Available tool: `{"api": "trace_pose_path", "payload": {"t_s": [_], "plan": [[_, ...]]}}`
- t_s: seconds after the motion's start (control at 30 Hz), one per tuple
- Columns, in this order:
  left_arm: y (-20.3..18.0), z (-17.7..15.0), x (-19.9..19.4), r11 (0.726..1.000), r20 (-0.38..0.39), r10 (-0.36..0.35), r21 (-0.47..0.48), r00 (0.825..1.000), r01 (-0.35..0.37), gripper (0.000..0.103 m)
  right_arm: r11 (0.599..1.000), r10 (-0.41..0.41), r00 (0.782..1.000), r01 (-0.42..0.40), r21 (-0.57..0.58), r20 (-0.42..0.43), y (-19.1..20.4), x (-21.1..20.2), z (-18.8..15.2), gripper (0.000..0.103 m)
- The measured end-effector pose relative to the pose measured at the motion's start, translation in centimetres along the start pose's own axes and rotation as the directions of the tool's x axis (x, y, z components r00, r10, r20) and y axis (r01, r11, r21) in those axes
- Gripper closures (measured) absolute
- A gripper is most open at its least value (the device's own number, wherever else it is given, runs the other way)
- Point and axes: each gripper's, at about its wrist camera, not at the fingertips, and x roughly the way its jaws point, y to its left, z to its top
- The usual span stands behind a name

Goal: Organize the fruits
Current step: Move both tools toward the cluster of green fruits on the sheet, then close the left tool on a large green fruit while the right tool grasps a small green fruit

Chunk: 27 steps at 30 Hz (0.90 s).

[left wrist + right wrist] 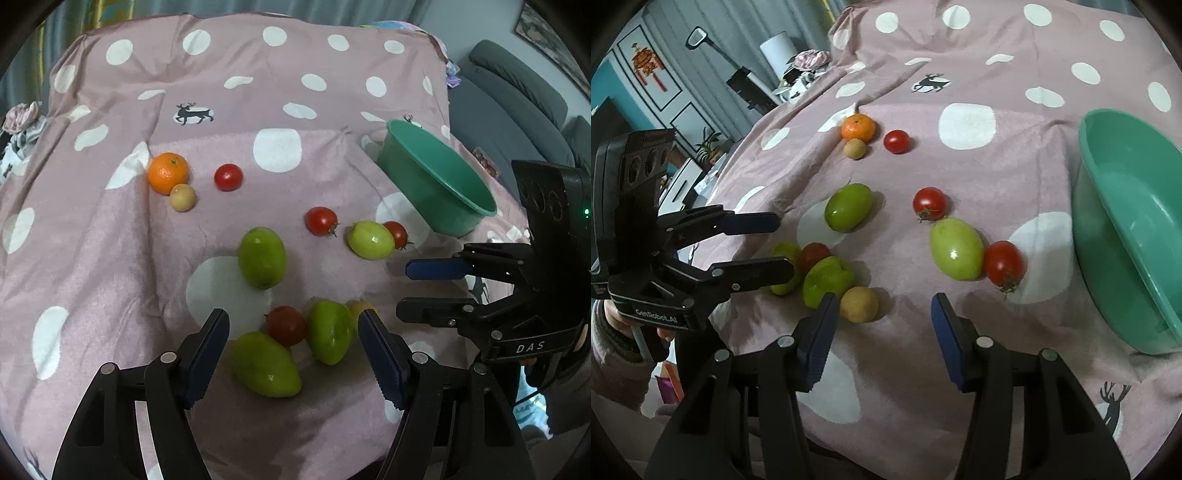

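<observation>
Loose fruit lies scattered over a pink blanket (pixel 332 92) printed with white dots and small deer. At the far left sits a tangerine (pixel 167 172) with a small tan round fruit (pixel 182 197) touching its near side, and a red tomato (pixel 228 177) just to their right. Nearer, a large green oval fruit (pixel 262 257) lies alone; right of it a stemmed tomato (pixel 321 220), then another green fruit (pixel 370 240) touching a third tomato (pixel 396 234). Closest to the left gripper (pixel 293 349) is a cluster — two green fruits (pixel 265 363) (pixel 330 331) with a darker tomato (pixel 286 325) wedged between them, and a tan fruit (pixel 858 304) just beside.

The teal plastic bowl (pixel 1126 229) stands tilted on the blanket's right side — nothing shows inside it.

The left gripper's jaws stand apart above that cluster, pads clear of the fruit. The right gripper (pixel 882 328) is likewise parted over bare blanket, its left pad just beside the tan fruit, gripping nothing.
</observation>
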Motion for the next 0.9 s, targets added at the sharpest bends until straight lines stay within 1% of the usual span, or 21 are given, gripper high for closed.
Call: {"api": "trace_pose_path", "payload": {"t_s": [0.07, 0.17, 0.37, 0.47, 0.57, 0.6, 0.7, 0.73, 0.77, 0.8, 0.83, 0.9], "plan": [[0.1, -0.2, 0.0, 1.000, -0.012, -0.001, 0.002, 1.000, 0.001, 0.032, 1.000, 0.012, 1.000, -0.012, -0.006, -0.008, 0.2, 0.2, 0.0, 0.054], [0.0, -0.3, 0.0, 1.000, -0.023, 0.002, 0.016, 1.000, -0.001, 0.032, 0.999, 0.026, 0.999, -0.027, -0.025, -0.028, 0.7, 0.7, 0.0, 0.056], [0.4, -0.4, 0.1, 1.000, -0.041, 0.011, 0.019, 0.999, -0.010, 0.032, 0.999, 0.034, 0.999, -0.036, -0.035, -0.042, 1.1, 1.4, 0.0, 0.056], [0.5, -0.6, 0.4, 1.000, -0.058, 0.025, 0.019, 0.998, -0.024, 0.032, 0.999, 0.024, 0.999, -0.025, -0.037, -0.040, 1.0, 1.4, 0.1, 0.056], [0.6, -0.7, 0.6, 1.000, -0.068, 0.026, 0.019, 0.997, -0.025, 0.032, 0.999, 0.052, 0.998, -0.052, -0.017, -0.031, 0.8, 1.2, 0.2, 0.055], [0.5, -0.7, 0.7, 1.000, -0.071, 0.026, 0.019, 0.997, -0.025, 0.032, 0.998, 0.059, 0.998, -0.059, -0.025, -0.034, 1.0, 1.3, 0.3, 0.055], [0.7, -0.8, 0.8, 1.000, -0.077, 0.028, 0.015, 0.997, -0.027, 0.032, 0.994, 0.055, 0.997, -0.060, -0.088, -0.058, 2.2, 1.8, 0.4, 0.055], [0.8, -0.8, 0.9, 1.000, -0.080, 0.027, 0.010, 0.996, -0.026, 0.035, 0.992, 0.054, 0.997, -0.061, -0.108, -0.064, 2.7, 2.1, 0.5, 0.055], [0.9, -0.8, 1.0, 1.000, -0.087, 0.026, 0.003, 0.996, -0.025, 0.043, 0.990, 0.050, 0.997, -0.058, -0.127, -0.066, 3.1, 2.3, 0.5, 0.054], [1.1, -0.8, 1.1, 1.000, -0.099, 0.021, -0.005, 0.995, -0.022, 0.046, 0.987, 0.039, 0.997, -0.049, -0.156, -0.067, 3.6, 2.5, 0.6, 0.054], [1.2, -0.9, 1.3, 1.000, -0.108, 0.020, -0.009, 0.994, -0.021, 0.048, 0.980, 0.022, 0.997, -0.034, -0.196, -0.068, 4.1, 2.7, 0.7, 0.054], [1.2, -1.0, 1.5, 1.000, -0.122, 0.021, -0.005, 0.992, -0.021, 0.049, 0.963, 0.001, 0.997, -0.021, -0.268, -0.073, 5.0, 3.0, 0.9, 0.049]]}}
